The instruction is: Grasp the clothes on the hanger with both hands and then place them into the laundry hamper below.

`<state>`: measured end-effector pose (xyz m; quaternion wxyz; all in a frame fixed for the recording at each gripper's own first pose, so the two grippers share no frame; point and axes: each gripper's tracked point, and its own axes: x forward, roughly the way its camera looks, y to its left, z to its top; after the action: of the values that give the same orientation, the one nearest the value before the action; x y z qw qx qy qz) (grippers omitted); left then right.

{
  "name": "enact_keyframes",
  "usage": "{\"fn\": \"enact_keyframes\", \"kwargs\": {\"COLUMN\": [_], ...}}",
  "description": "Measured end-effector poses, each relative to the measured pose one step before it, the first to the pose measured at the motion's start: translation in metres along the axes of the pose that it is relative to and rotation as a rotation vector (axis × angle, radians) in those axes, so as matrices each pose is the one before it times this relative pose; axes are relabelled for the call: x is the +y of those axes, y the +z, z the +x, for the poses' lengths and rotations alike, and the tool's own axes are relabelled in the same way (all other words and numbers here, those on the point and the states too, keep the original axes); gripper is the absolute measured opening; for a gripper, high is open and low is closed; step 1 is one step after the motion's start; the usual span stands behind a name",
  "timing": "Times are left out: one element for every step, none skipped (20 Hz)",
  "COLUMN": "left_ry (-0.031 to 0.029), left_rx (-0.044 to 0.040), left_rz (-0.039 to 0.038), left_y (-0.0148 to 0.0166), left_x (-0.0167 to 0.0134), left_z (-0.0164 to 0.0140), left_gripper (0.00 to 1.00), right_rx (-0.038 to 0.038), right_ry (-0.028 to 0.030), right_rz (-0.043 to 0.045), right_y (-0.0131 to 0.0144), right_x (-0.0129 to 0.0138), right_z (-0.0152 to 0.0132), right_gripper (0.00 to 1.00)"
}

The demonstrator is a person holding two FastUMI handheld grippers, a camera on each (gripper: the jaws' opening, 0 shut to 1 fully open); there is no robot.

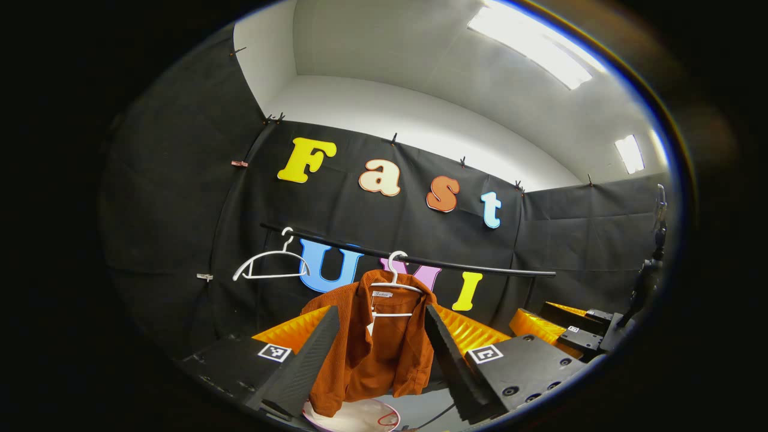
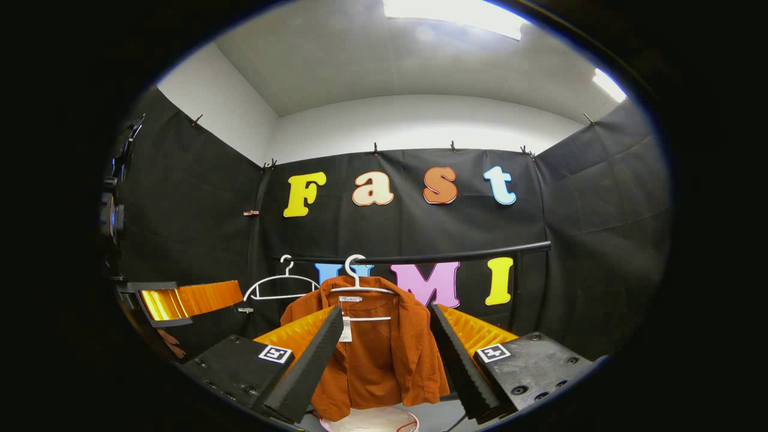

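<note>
The orange shirt (image 1: 378, 342) hangs on a white hanger (image 1: 393, 282) hooked over the black rail (image 1: 420, 261), and I see it centred between the fingers of the left claw (image 1: 381, 354), which stand wide apart and hold nothing. In the right gripper view the same shirt (image 2: 378, 354) sits framed between the fingers of the right claw (image 2: 384, 360), likewise spread and empty, with both claws well short of the fabric. A second, bare hanger (image 2: 281, 287) hangs further along the rail. Directly under the shirt's hem I see the pale rim of the laundry hamper (image 1: 360, 417), partly hidden by the claw bodies. I judge the garment to be light, soft and ribbed, so it should bunch and fold under pressure rather than resist, and it is unlikely to slip once pinched. I would take hold at the two shoulders, one claw per side just outboard of the collar, gathering cloth and not the hanger wire. The hanger may lift or swing off the rail with the shirt; the front hangs open, so it may slide off one side first.
</note>
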<state>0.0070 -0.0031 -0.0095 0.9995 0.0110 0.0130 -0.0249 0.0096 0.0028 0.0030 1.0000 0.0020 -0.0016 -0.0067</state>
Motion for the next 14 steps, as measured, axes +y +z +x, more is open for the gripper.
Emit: {"fn": "enact_keyframes", "kwargs": {"left_ry": [-0.0018,-0.00241,-0.00309,-0.00156,-0.00091,-0.00326,-0.00511,-0.00749,-0.00633,-0.00768,-0.00784,-0.00824,-0.00736,-0.00645], "left_rx": [-0.0008,-0.00011,-0.00009,-0.00009,-0.00164,-0.0017,-0.00238,-0.00082,0.00097,0.00286,0.00559,0.0084,0.01015,0.01068], "left_rz": [-0.00212,-0.00275,-0.00258,-0.00186,-0.00366,-0.00445,-0.00319,-0.00165,-0.00146,-0.00192,-0.0027,-0.00278,-0.00217,-0.00209], "left_y": [-0.00042,0.00067,-0.00037,0.00057,0.0005,0.0017,0.00133,0.00187,0.00012,-0.00032,-0.00186,-0.00255,-0.00395,-0.00365], "left_x": [0.00111,0.00085,0.00045,0.00093,0.00205,0.00264,0.00227,0.00266,0.0027,0.00249,0.00185,0.00211,0.00146,0.00191], "left_z": [0.00012,0.0,-0.00037,0.00004,-0.00007,-0.00074,-0.00067,-0.00027,0.0005,-0.00011,-0.00018,0.0003,0.00101,0.0004], "left_gripper": [0.91,0.91,0.91,0.91,0.91,0.91,0.91,0.91,0.91,0.91,0.91,0.91,0.91,0.91], "right_rx": [-0.00058,-0.00016,0.00203,0.00258,0.00147,-0.00017,0.00187,0.00187,0.004,0.0035,0.00395,0.00543,0.00646,0.00676], "right_ry": [-0.00373,-0.00519,-0.00518,-0.00439,-0.00337,-0.00749,-0.01037,-0.0094,-0.01105,-0.01093,-0.00927,-0.00783,-0.00725,-0.00482], "right_rz": [-0.002,-0.00377,-0.00366,-0.00185,0.00288,0.00573,0.00436,0.00018,-0.0047,-0.00623,-0.00529,-0.00479,-0.00419,-0.00187], "right_y": [-0.0008,-0.00066,-0.00083,-0.0017,-0.0001,-0.00029,-0.00104,-0.00168,-0.00192,-0.00256,-0.00226,-0.00296,-0.00327,-0.00386], "right_x": [-0.00063,-0.00053,-0.00017,0.00159,0.00082,0.00059,0.00022,0.00032,0.00074,-0.00038,0.00103,0.00198,0.00092,0.00224], "right_z": [0.0008,-0.0002,-0.0003,0.00006,-0.00023,-0.00135,-0.00155,-0.00205,-0.0012,0.00003,-0.00064,-0.00095,-0.00001,0.00053], "right_gripper": [0.95,0.95,0.95,0.95,0.96,0.96,0.96,0.95,0.95,0.95,0.96,0.96,0.96,0.96]}}
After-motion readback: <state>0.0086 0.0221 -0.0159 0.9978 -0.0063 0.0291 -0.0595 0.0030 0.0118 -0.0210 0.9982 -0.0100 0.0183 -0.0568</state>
